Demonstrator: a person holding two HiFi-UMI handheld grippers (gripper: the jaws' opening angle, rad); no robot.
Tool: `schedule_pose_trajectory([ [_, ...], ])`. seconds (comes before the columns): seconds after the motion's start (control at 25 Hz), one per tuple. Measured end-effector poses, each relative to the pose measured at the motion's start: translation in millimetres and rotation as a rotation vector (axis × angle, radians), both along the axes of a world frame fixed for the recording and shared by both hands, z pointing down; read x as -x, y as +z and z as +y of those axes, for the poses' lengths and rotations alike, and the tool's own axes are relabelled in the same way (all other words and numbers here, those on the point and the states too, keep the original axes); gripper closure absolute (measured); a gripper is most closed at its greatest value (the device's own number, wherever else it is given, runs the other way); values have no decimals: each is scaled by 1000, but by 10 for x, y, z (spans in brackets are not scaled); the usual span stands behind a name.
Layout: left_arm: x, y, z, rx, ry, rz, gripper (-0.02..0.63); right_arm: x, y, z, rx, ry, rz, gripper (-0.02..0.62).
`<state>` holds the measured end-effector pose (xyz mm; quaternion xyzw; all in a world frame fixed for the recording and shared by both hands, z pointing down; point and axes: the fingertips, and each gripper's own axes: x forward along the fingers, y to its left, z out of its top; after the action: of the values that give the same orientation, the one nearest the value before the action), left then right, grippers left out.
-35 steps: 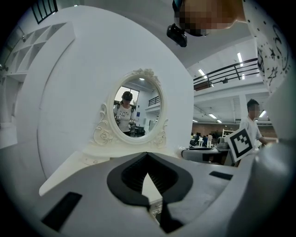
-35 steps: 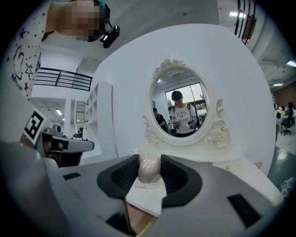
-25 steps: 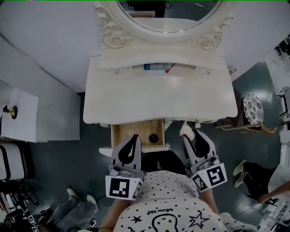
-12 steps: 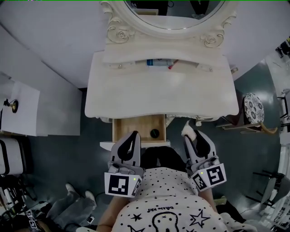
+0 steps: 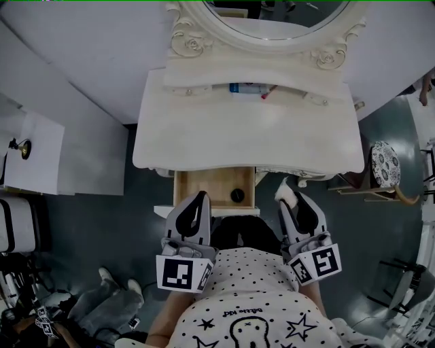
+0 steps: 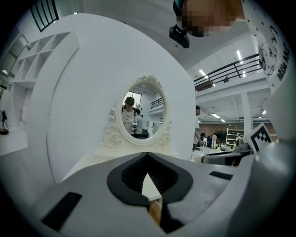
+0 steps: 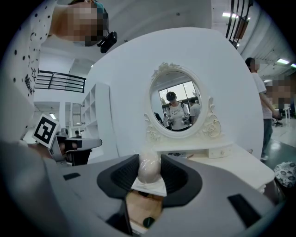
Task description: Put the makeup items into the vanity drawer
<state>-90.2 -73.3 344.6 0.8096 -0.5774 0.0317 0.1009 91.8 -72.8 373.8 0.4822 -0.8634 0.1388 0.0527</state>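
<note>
The white vanity table (image 5: 248, 139) has its wooden drawer (image 5: 204, 187) pulled open, and a small black round item (image 5: 236, 195) lies in it. My right gripper (image 5: 289, 198) hovers just right of the drawer, shut on a pale egg-shaped makeup sponge (image 7: 149, 169). The same drawer (image 7: 138, 208) and black item (image 7: 148, 222) show below the sponge in the right gripper view. At the drawer's front left corner my left gripper (image 5: 200, 198) has its fingers together with nothing between them (image 6: 150, 192). A blue tube (image 5: 246, 88) and a red item (image 5: 268, 93) lie on the shelf under the mirror.
An oval mirror (image 5: 272, 13) in an ornate frame stands at the back of the vanity. A stool with a patterned seat (image 5: 384, 164) is on the floor to the right. A white cabinet (image 5: 34, 163) stands to the left.
The head view has shifted, so the vanity sits lower and further right and more of the drawer shows. Both grippers keep their places by the drawer front.
</note>
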Motion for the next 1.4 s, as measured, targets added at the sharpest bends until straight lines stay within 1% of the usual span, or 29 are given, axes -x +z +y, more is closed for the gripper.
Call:
schedule_pose_trajectory([
  [0.2, -20, -3, -6, -1, -2, 5, 611, 20, 23, -23, 4, -15, 10, 440],
  [0.4, -22, -10, -7, -1, -12, 9, 611, 92, 67, -102, 3, -51, 29, 440],
  [0.72, 91, 6, 39, 8, -62, 8, 611, 360, 290, -276, 29, -145, 76, 440],
  [1.04, 212, 57, 83, 24, -113, 1, 611, 691, 747, -382, 79, -262, 135, 440],
  [1.16, 227, 93, 74, 35, -115, -5, 611, 826, 976, -414, 107, -312, 161, 440],
  [1.32, 243, 98, 51, 44, -131, 14, 611, 1006, 1284, -458, 155, -380, 195, 440],
  [1.4, 259, 122, 42, 52, -134, 6, 611, 1101, 1448, -471, 180, -413, 213, 440],
])
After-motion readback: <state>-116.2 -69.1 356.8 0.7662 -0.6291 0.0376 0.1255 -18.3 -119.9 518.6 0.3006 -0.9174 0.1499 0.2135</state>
